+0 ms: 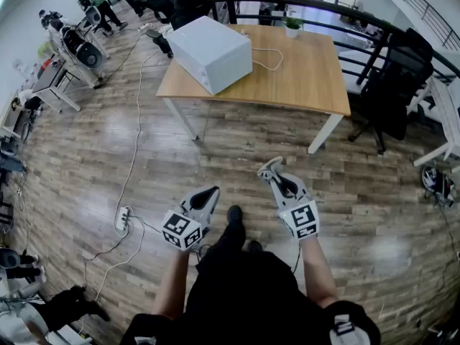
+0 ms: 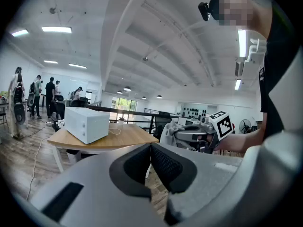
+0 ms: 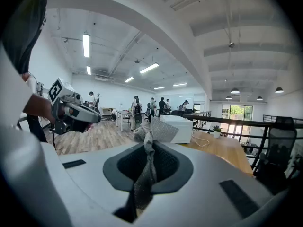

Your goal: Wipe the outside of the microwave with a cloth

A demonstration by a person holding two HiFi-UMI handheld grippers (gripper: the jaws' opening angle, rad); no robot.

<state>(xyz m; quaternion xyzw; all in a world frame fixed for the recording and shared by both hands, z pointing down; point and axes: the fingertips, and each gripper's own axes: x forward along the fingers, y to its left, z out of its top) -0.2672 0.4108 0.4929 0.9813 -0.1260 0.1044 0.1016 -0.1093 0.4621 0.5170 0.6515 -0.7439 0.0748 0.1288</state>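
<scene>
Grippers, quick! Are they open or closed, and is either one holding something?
Left gripper: closed, holding nothing.
Right gripper: closed on the grey cloth.

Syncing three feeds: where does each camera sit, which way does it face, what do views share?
Head view: on the head, facing down at table and microwave; forearms, left gripper, right gripper show.
Left gripper view: on that gripper, along its closed fingers toward the microwave; right gripper shows.
Right gripper view: along fingers clamping the cloth, toward the microwave.
Shared: all show the microwave.
</scene>
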